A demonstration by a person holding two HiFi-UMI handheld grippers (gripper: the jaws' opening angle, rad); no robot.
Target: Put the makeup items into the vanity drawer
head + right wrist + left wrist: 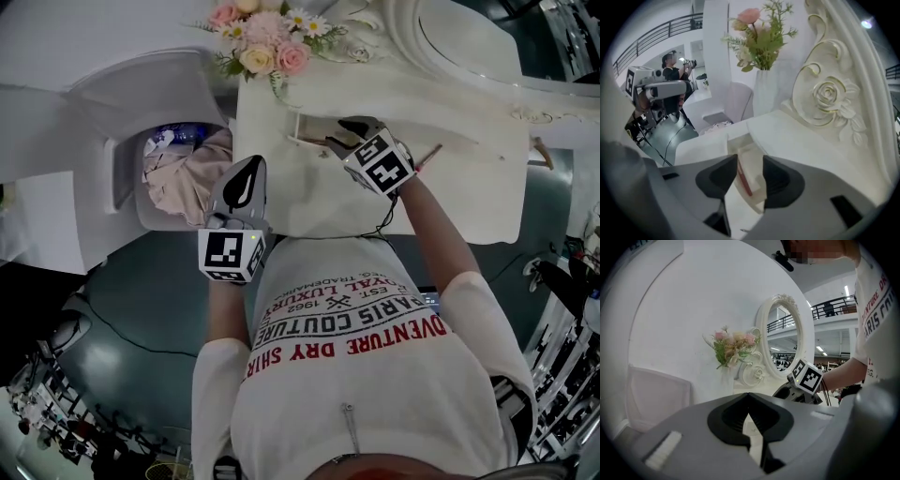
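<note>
One red makeup stick (744,178) already lies in the open vanity drawer (737,146) beneath the released right gripper (750,173), while the left gripper (749,397) is clenched and empty.

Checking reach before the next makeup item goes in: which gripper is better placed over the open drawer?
Right. The right gripper hangs over the open drawer, jaws apart. The left gripper sits shut at the left edge of the vanity, off to the drawer's side.
</note>
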